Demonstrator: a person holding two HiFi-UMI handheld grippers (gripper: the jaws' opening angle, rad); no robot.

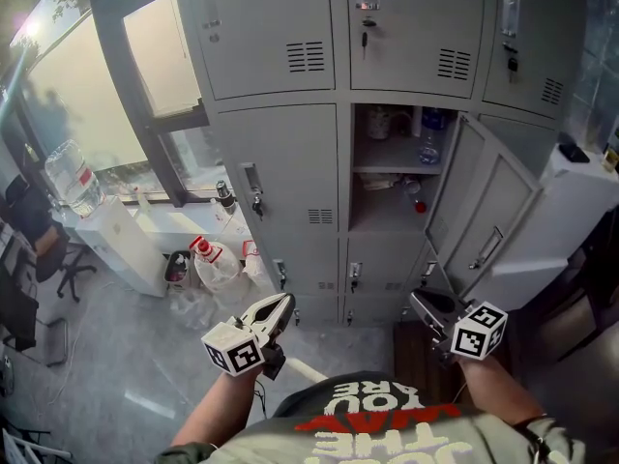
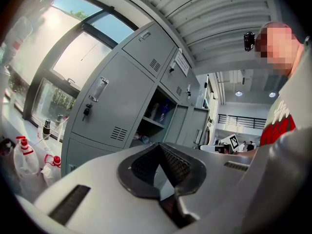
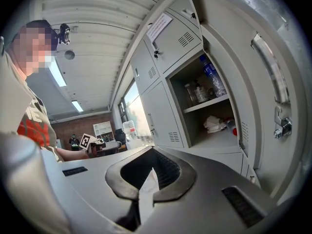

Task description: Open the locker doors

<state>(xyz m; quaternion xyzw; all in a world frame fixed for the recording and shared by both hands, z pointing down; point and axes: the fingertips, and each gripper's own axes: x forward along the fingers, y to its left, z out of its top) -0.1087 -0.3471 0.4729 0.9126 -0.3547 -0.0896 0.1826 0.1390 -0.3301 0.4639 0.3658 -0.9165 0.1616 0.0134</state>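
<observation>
We've two grippers, left gripper (image 1: 282, 304), right gripper (image 1: 422, 304), jaws together, empty, one grey locker door (image 1: 484, 216) open at three o'clock

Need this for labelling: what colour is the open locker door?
The open locker door is grey; head view.

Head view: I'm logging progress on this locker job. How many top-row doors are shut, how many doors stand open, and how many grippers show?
Shut top-row locker doors: 3
Open locker door: 1
Grippers, left gripper and right gripper: 2
Total: 6
</observation>
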